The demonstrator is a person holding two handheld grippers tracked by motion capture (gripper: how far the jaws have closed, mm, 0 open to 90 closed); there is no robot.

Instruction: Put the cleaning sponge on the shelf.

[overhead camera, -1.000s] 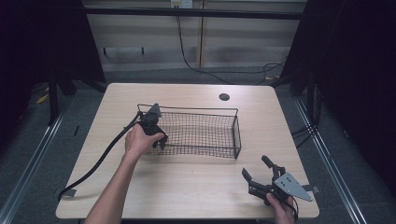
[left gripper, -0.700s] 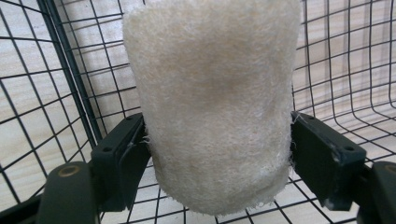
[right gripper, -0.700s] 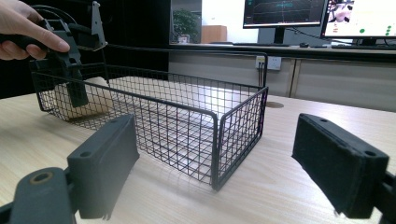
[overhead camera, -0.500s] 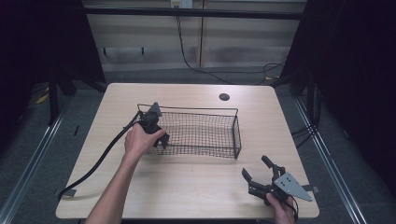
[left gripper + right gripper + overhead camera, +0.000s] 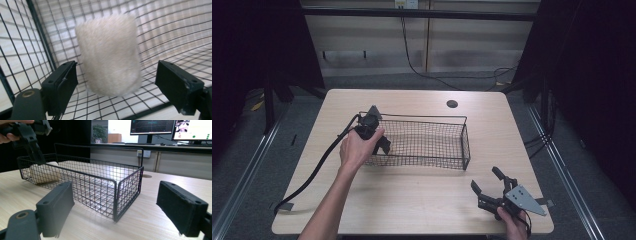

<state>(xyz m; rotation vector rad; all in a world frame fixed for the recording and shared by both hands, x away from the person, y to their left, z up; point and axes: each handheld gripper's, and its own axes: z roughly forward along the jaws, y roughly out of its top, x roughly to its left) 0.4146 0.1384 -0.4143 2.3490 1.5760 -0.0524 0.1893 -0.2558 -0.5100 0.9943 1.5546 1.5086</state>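
High view: wire basket [image 5: 427, 142] mid-table, left gripper [image 5: 382, 144] dipped inside at its left end, jaws wide around the fluffy cream roll [image 5: 110, 55] on the mesh floor, right gripper [image 5: 489, 187] idle and open; next, probably close and lift.

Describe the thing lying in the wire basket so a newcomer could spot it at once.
On the light wooden table stands a black wire mesh basket. At its end under the left gripper, whose jaws stand open above it, lies a cream, fuzzy, cylinder-shaped object, also seen behind the mesh in the right gripper view. It is the one soft, pale thing among black wire.
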